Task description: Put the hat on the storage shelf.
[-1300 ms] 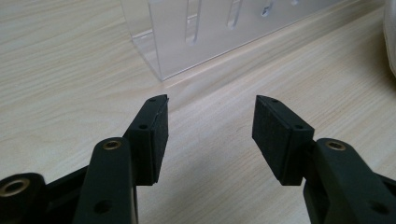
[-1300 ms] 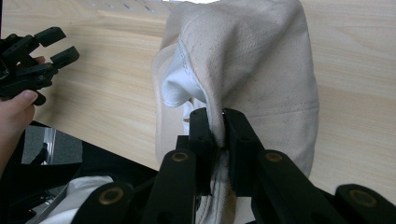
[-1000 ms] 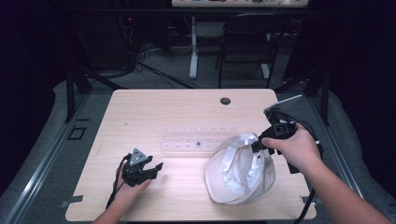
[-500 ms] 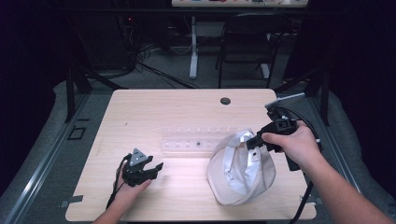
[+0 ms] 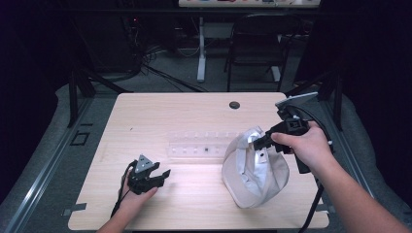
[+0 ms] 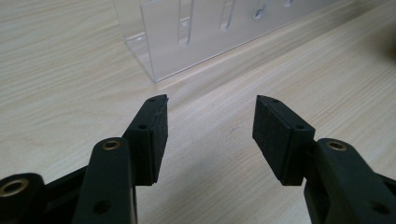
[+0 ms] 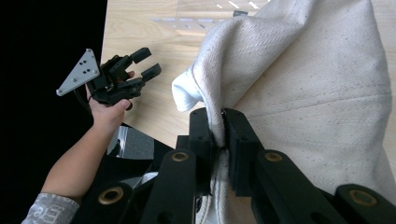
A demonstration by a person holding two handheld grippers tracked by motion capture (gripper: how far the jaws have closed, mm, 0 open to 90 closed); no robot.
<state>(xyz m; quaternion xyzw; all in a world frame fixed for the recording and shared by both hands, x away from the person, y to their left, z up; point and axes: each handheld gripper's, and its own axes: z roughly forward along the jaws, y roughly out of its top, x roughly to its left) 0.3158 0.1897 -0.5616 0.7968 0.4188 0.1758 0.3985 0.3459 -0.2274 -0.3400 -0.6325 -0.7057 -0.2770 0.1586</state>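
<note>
Pale wooden table (image 5: 145,116) in a dark room, cables (image 5: 160,73) behind

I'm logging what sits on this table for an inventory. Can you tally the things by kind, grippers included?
Cream cloth cap: 1
Clear plastic rack: 1
Black grippers: 2, left gripper and right gripper
Total: 4

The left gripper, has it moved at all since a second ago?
No. The left gripper sits at the same spot on the table, below the left end of the clear rack, jaws open.
</note>
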